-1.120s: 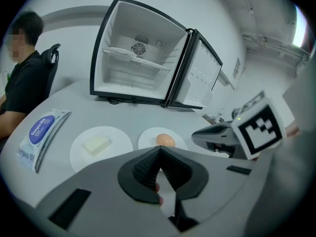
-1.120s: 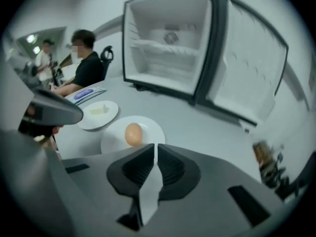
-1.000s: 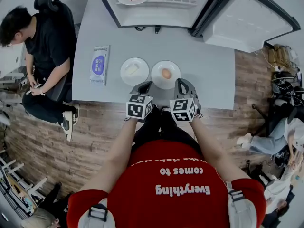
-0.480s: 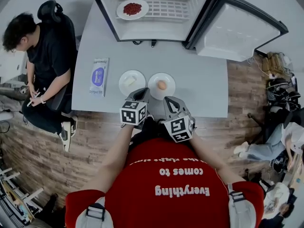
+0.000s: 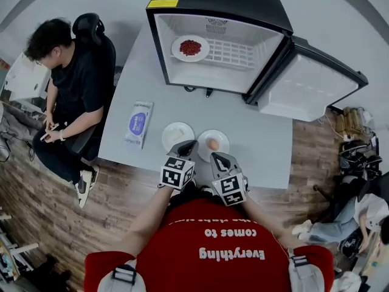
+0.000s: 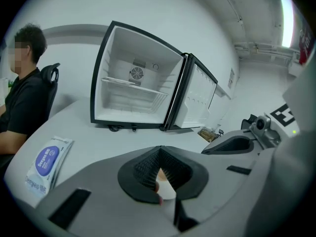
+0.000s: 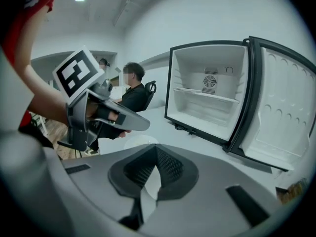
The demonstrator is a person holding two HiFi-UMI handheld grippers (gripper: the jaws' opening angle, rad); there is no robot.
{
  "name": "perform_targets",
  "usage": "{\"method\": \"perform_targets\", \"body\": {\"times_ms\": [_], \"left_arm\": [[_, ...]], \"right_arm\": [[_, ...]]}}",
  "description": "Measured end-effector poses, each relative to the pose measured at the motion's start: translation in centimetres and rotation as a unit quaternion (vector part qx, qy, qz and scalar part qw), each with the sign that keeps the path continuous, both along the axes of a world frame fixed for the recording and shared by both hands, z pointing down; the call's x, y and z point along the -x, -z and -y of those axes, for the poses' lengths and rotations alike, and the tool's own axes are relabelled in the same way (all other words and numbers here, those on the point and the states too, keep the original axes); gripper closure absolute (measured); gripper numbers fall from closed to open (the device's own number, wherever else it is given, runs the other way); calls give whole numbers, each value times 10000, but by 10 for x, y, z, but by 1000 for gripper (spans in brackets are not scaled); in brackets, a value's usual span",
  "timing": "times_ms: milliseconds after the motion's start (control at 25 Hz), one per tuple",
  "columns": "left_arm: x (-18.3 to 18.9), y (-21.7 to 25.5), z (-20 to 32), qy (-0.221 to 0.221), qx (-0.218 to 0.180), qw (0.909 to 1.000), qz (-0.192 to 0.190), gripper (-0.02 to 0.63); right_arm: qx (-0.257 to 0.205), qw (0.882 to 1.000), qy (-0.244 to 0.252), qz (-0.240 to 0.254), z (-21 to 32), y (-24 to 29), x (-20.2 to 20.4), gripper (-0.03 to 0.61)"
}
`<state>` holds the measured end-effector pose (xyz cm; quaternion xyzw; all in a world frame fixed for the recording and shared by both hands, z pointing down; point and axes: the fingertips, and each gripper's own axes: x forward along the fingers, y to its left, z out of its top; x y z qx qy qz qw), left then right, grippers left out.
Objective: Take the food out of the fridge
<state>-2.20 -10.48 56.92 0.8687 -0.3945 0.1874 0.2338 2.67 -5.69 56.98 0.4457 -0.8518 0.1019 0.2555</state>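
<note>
On the wire shelf inside the open fridge (image 5: 219, 2), close to its left wall, a white plate (image 5: 179, 53) carries a heap of red food (image 5: 190, 47). The fridge stands at the far end of a grey table (image 5: 267, 145), and its door (image 5: 307, 87) is swung wide to the right.

Well in front of the fridge, near the table's front edge, two more white plates lie side by side. The left plate (image 5: 169, 140) bears a pale piece and the right plate (image 5: 205, 140) an egg (image 5: 213, 144). A packet of wipes (image 5: 139, 124) lies left of them.

Just short of those plates, both tools point toward the fridge. The left gripper (image 5: 191, 145) has its jaws pressed together on nothing, and the right gripper (image 5: 216, 159) is closed and empty too. A seated person in black (image 5: 73, 84) is off to the fridge's left.
</note>
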Motion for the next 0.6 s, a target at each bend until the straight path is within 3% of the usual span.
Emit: {"method": "perform_targets", "body": {"times_ms": [80, 160, 240, 480, 600], "left_arm": [[6, 7, 6, 54, -94, 9999, 11, 615], [14, 15, 14, 158, -201, 9997, 1, 615], [22, 26, 24, 281, -336, 9990, -43, 615], [47, 55, 51, 533, -656, 9963, -139, 615], [57, 65, 63, 671, -717, 9949, -244, 615]], "right_arm": [[224, 9969, -36, 758, 10, 11, 6, 566], [512, 9830, -95, 1761, 27, 30, 12, 566], [674, 9668, -114, 2461, 50, 53, 19, 566], [623, 9292, 9, 3644, 118, 121, 41, 566], [562, 9156, 18, 3981, 149, 142, 48, 566]]}}
